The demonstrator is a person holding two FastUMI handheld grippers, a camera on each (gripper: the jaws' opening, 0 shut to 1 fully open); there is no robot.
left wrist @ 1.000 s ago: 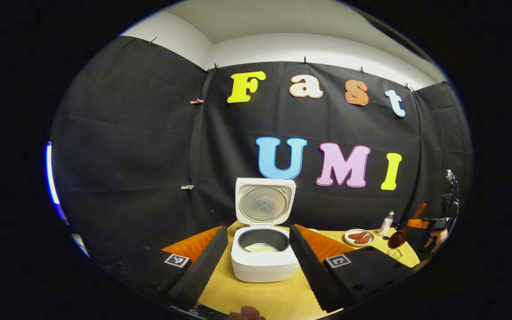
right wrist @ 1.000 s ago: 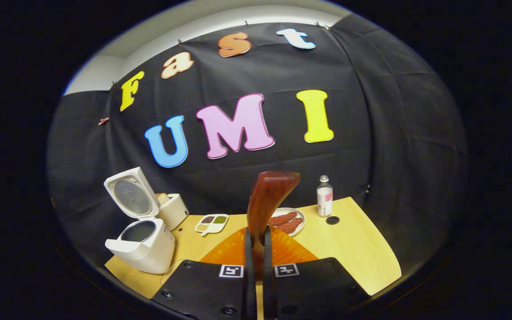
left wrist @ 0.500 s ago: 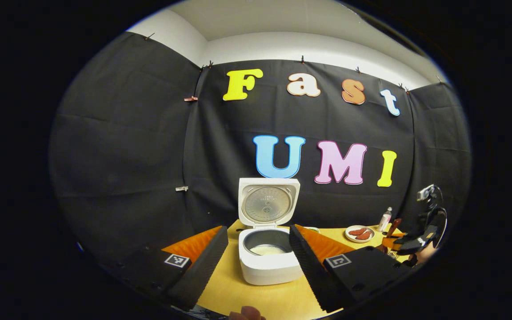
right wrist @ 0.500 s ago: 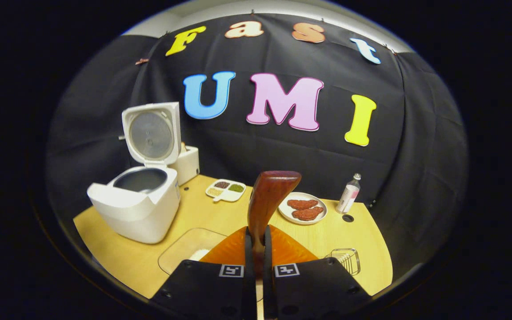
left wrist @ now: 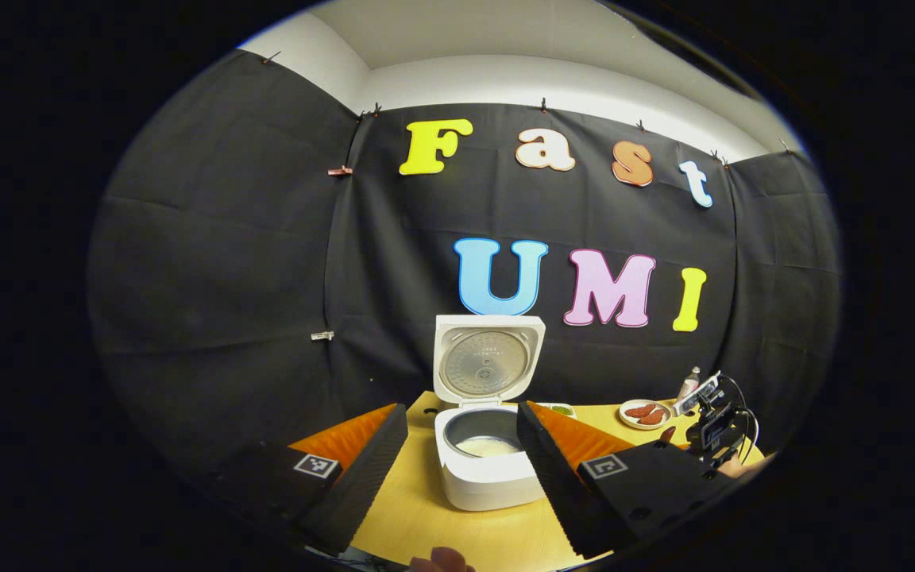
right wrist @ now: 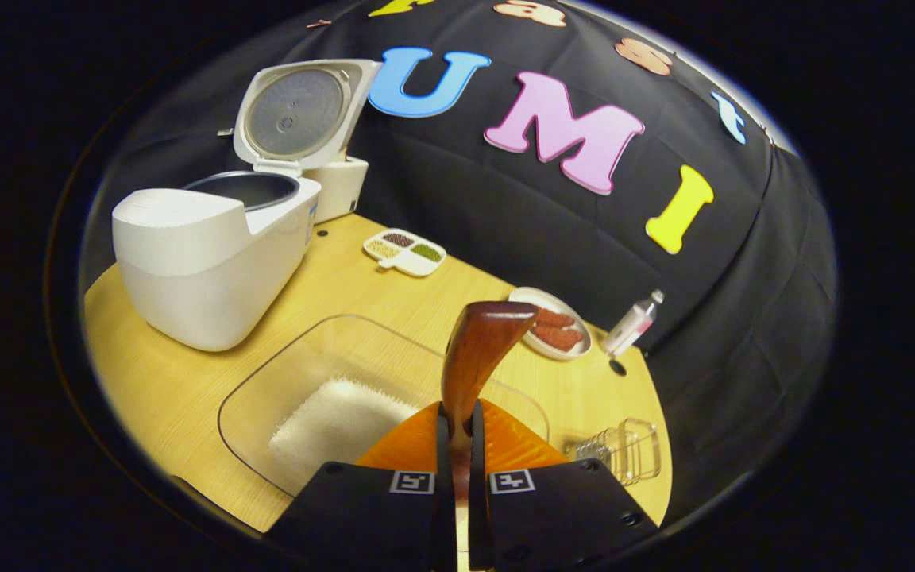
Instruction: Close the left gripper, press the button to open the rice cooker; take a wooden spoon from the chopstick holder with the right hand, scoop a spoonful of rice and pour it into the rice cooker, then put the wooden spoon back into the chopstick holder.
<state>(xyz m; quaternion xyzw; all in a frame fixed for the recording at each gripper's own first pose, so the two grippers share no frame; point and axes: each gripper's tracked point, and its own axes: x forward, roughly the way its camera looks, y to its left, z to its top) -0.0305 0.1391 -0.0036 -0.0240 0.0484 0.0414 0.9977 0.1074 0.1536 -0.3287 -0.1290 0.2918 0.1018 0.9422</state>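
Observation:
The white rice cooker (left wrist: 485, 477) stands open, lid (left wrist: 489, 365) upright, with a little rice in its pot. It sits just beyond my left gripper (left wrist: 457, 469), which is open and holds nothing. My right gripper (right wrist: 460, 421) is shut on the handle of the dark wooden spoon (right wrist: 477, 353), whose bowl points up and forward. Below the spoon lies a clear glass tray (right wrist: 267, 349) with a white heap of rice (right wrist: 338, 421). The cooker (right wrist: 203, 254) stands to its left. A clear chopstick holder (right wrist: 620, 449) stands at the right. The right gripper (left wrist: 713, 429) also appears low at the far right.
Along the back of the wooden table (right wrist: 187, 381) are a white toaster (right wrist: 338, 183), a divided dish of grains (right wrist: 404, 252), a plate of sausages (right wrist: 553, 330) and a small bottle (right wrist: 632, 322). A thumb tip (left wrist: 442, 560) shows at the bottom edge.
My right gripper has dropped and tipped down over the glass tray, still holding the spoon. The left gripper has stayed open and nearly still, drifting slightly left of the cooker.

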